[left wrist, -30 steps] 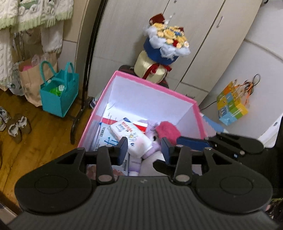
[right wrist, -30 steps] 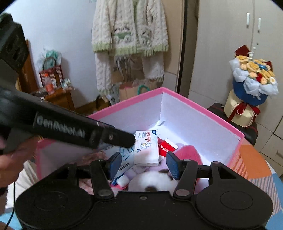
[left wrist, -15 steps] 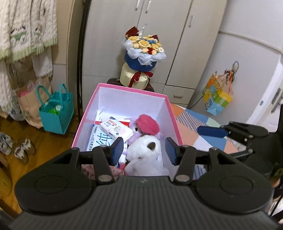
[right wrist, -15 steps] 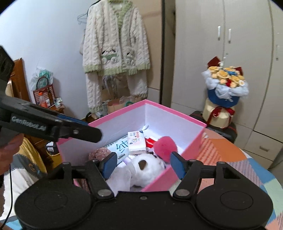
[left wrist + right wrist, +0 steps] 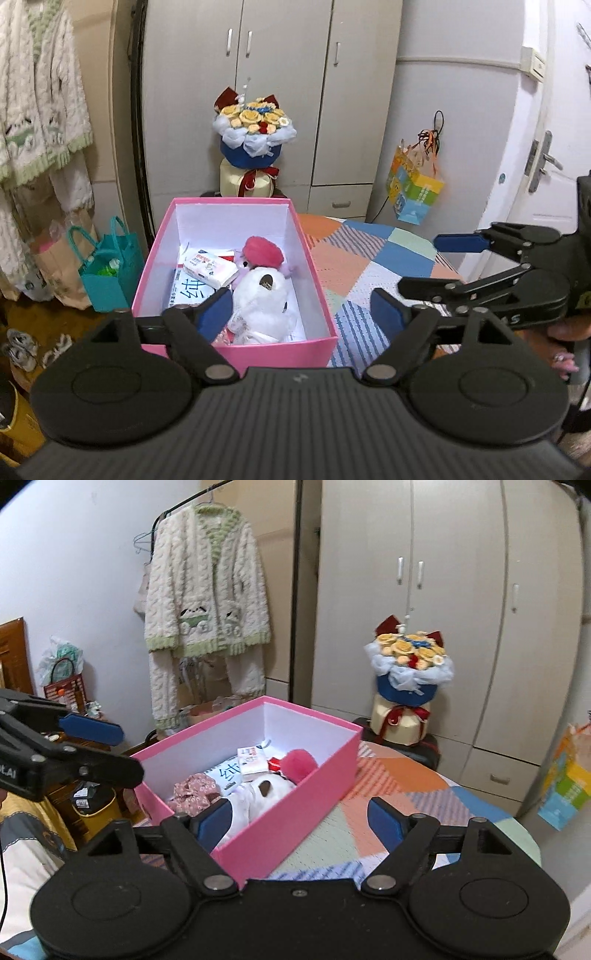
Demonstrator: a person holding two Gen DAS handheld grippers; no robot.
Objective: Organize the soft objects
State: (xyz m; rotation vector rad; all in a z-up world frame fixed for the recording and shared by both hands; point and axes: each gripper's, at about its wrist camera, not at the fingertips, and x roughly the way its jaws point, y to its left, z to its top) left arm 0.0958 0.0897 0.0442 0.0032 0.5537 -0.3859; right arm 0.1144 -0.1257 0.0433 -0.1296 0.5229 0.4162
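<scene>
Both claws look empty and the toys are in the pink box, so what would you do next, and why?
Probably draw both back from the pink box and look for anything soft left outside. The left gripper and right gripper, jaws just opened, hold nothing; the white plush toy already lies inside, and the patchwork cover shows nothing loose.

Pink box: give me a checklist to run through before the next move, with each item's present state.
1. Left tool empty: ok, its jaws have just been opening and nothing is between them.
2. Right tool empty: ok, its jaws have just been opening and hold nothing.
3. White plush toy inside the pink box: ok, it lies below the rim.
4. Pink pompom and tissue pack in the box: ok.
5. Box fully on the patchwork cover: cannot tell, its left side is near the edge.
6. More soft things left outside to sort: cannot tell.
</scene>
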